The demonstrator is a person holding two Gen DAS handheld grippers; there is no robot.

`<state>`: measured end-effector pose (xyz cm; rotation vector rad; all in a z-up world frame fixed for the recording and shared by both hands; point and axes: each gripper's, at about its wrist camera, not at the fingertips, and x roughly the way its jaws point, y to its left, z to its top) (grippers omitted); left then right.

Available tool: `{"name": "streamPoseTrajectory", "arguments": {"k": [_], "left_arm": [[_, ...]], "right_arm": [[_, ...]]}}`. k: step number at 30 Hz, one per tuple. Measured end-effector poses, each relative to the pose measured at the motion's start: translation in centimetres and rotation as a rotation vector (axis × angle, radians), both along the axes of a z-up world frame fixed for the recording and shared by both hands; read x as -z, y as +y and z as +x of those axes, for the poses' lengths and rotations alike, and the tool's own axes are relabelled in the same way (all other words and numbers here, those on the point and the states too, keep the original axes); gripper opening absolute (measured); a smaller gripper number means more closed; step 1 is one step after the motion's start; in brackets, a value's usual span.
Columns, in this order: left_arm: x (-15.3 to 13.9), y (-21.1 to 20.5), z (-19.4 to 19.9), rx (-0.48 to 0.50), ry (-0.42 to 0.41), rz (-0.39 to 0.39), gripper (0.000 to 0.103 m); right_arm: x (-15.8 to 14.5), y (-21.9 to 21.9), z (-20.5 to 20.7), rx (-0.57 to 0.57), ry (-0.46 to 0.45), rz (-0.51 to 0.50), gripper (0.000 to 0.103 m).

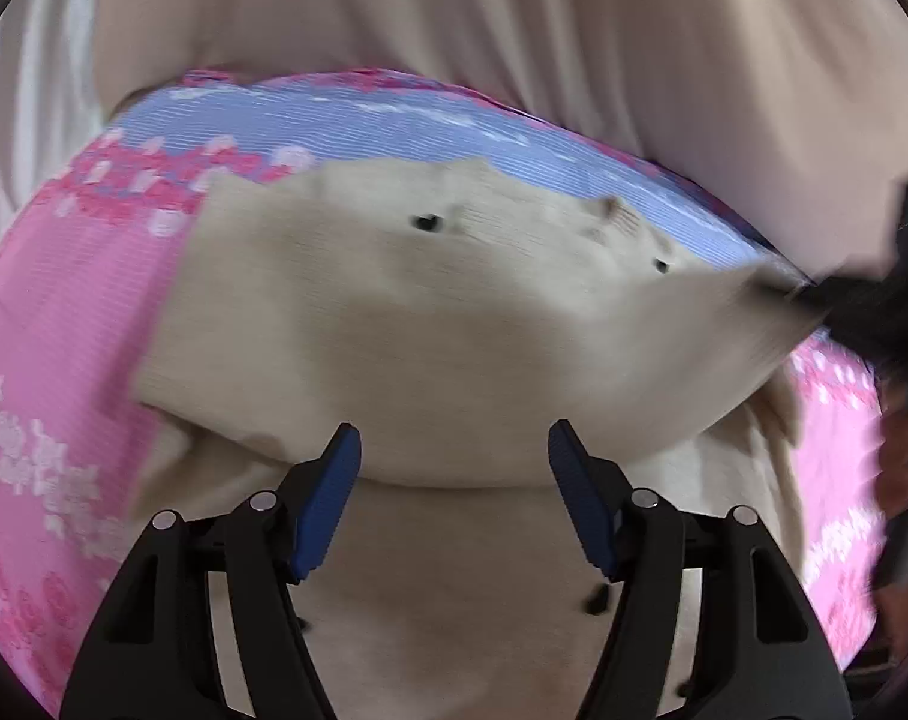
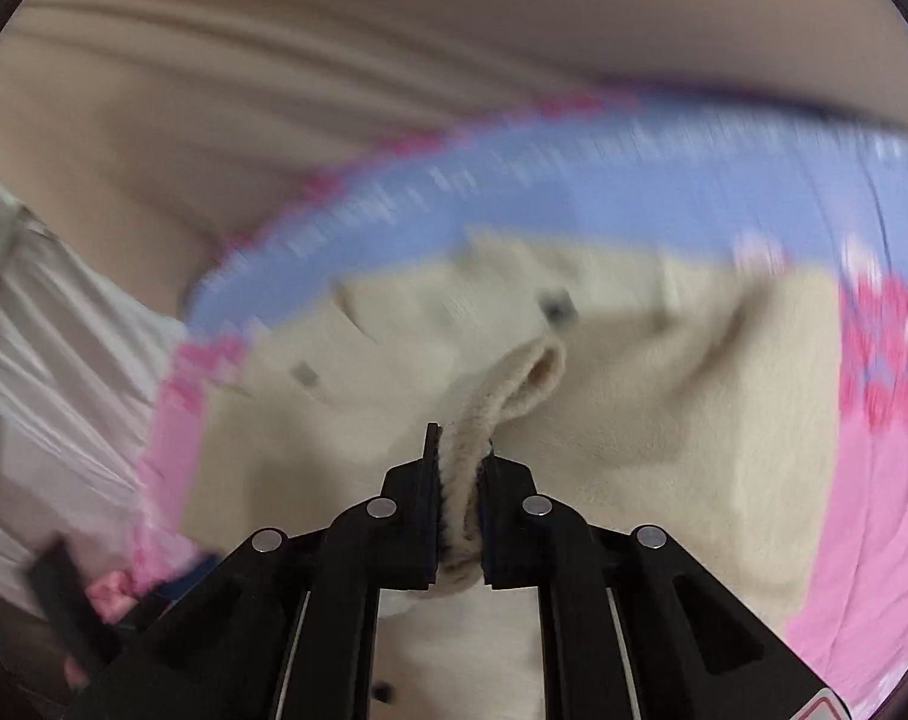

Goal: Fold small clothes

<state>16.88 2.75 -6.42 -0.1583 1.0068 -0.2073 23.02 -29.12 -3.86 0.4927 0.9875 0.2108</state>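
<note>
Right claw [image 2: 460, 450] clenched on cream garment [image 2: 634, 390] fold; left claw [image 1: 454, 444] released, hovering above garment

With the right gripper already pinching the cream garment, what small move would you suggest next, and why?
Probably carry the right gripper across and lay its pinched edge down on the cream garment. It is shut on a fold of fabric, one flap is lifted over the pink and blue cloth, and the left gripper is open, holding nothing.

no readable text, labels or numbers
</note>
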Motion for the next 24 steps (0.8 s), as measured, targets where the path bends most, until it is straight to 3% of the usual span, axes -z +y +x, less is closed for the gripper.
{"name": "streamPoseTrajectory", "arguments": {"k": [2,4,6,9,11,13,17,19,20,24], "left_arm": [[0.2,0.7,0.4,-0.022,0.003,0.006,0.063],[0.7,0.9,0.8,-0.033,0.015,0.017,0.064],[1.5,0.6,1.2,-0.032,0.026,0.039,0.065],[3.2,0.4,1.8,-0.047,0.048,0.088,0.065],[3.9,0.6,2.0,-0.058,0.072,0.094,0.065],[3.4,0.7,1.8,-0.049,0.061,0.083,0.065],[3.1,0.6,1.6,-0.021,0.044,0.104,0.069],[4.0,0.6,1.8,-0.028,0.064,0.116,0.069],[4.3,0.5,1.8,-0.032,0.075,0.116,0.069],[3.9,1.3,1.9,-0.064,0.066,0.085,0.069]], "right_arm": [[-3.8,-1.0,0.0,0.023,-0.095,-0.016,0.009],[-4.8,-2.6,-0.3,0.047,-0.114,-0.098,0.01],[-1.8,-3.9,-0.1,0.049,-0.023,-0.171,0.01],[5.6,-5.8,0.3,0.078,0.176,-0.207,0.011],[7.9,-6.5,-0.2,0.105,0.215,-0.206,0.01],[7.4,-7.2,-1.0,0.157,0.181,-0.16,0.01],[6.1,-7.6,-2.5,0.21,0.121,-0.192,0.009],[9.1,-7.4,-2.1,0.155,0.216,-0.225,0.011],[9.3,-7.4,-2.4,0.153,0.204,-0.221,0.011],[5.7,-7.8,-3.3,0.236,0.123,-0.165,0.013]]}}
